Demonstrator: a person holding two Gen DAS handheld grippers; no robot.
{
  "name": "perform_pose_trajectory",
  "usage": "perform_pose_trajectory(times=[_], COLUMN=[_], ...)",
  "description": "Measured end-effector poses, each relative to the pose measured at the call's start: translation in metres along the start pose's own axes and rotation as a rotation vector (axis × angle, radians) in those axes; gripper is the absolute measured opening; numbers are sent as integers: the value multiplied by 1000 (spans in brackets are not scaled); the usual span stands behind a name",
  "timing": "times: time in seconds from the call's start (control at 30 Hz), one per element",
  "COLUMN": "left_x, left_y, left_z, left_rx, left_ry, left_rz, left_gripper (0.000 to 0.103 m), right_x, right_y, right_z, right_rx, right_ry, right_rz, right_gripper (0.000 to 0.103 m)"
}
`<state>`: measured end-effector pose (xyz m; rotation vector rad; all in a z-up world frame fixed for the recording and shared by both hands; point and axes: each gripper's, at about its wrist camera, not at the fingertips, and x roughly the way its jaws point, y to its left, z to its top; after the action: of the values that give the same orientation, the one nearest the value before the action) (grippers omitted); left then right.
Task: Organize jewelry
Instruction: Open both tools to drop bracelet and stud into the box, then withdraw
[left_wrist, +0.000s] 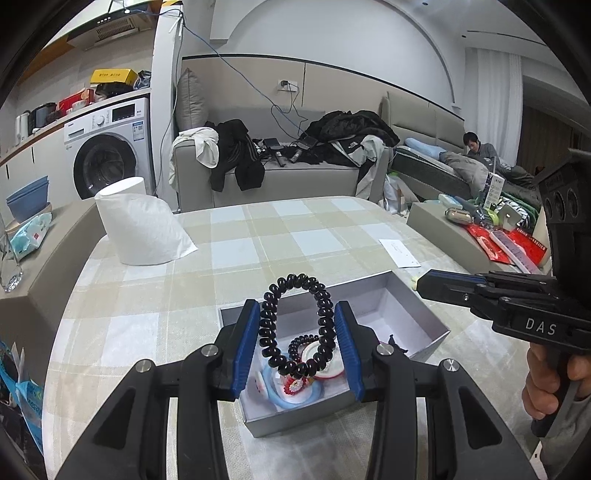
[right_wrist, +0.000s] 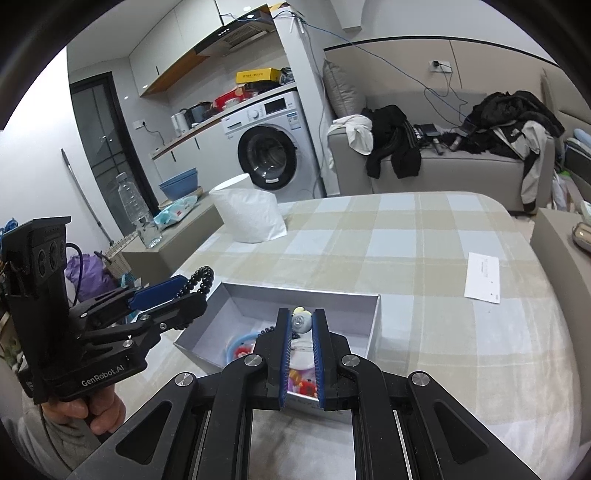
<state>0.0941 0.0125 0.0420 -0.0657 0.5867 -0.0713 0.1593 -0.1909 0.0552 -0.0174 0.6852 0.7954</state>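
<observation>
- Box (left_wrist: 406, 310): contents partly hidden by fingers; items uncountable.
- Left gripper (left_wrist: 298, 332): clamps one black beaded bracelet (left_wrist: 295, 321) above box.
- Right gripper (right_wrist: 302, 350): jaws narrowly apart; any hold unclear.

Checked tablecloth (left_wrist: 280, 240): spread over the table. Paper towel roll (left_wrist: 138, 225): stood upright at the far left of the cloth. White paper sheet (right_wrist: 482, 277): laid flat at the right. Washing machine (right_wrist: 271, 147): set far left under a counter. Grey sofa (left_wrist: 295, 173): placed beyond the table, heaped with dark clothes (left_wrist: 236, 155). Plastic bottle (right_wrist: 138, 210): stood on a low left bench.
</observation>
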Motion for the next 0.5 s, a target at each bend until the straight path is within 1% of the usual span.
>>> perform_pose_trajectory(times=[0.3,0.5], left_x=[16,23], left_y=[1,-4], left_z=[-2,-5], left_rx=[-4,12], left_ry=[39,58], left_rz=[22,14], left_gripper=[36,36], right_x=[24,30], right_y=[2,4], right_z=[1,0], right_rx=[-5,-16], right_ry=[63,73], right_rz=[10,3], right_gripper=[10,10])
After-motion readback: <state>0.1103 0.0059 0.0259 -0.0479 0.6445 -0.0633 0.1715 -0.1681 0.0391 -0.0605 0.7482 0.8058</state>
